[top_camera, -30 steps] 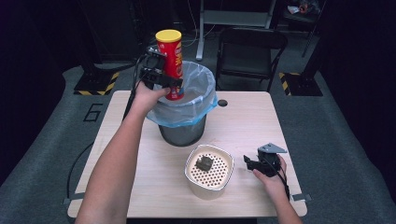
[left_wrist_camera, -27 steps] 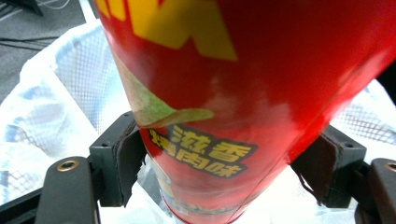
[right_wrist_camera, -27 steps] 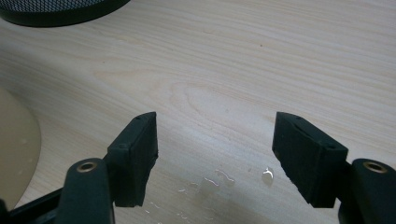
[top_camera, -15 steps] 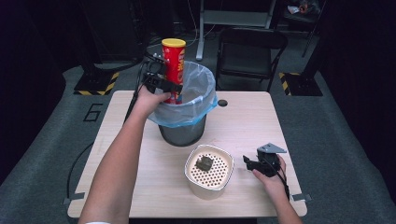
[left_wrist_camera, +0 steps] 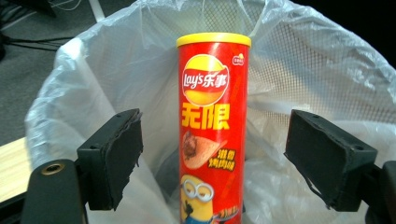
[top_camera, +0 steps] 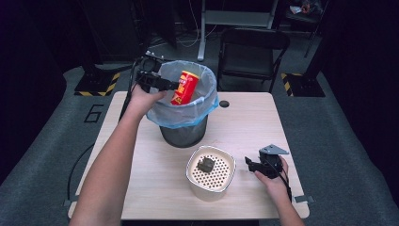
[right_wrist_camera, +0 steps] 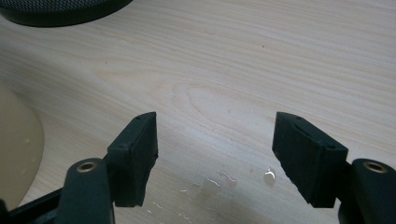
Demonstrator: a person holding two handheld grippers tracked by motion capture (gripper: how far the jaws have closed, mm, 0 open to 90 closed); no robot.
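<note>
wooden table (top_camera: 141, 141), lined bin (top_camera: 186, 113) beside perforated tub (top_camera: 210, 173), left gripper (left_wrist_camera: 212, 158) just opening, chip can (left_wrist_camera: 212, 126) unpinched, right gripper (right_wrist_camera: 215, 158) agape, empty

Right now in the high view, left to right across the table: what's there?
left gripper → red chip can over the lined bin → white perforated container → right gripper
</note>
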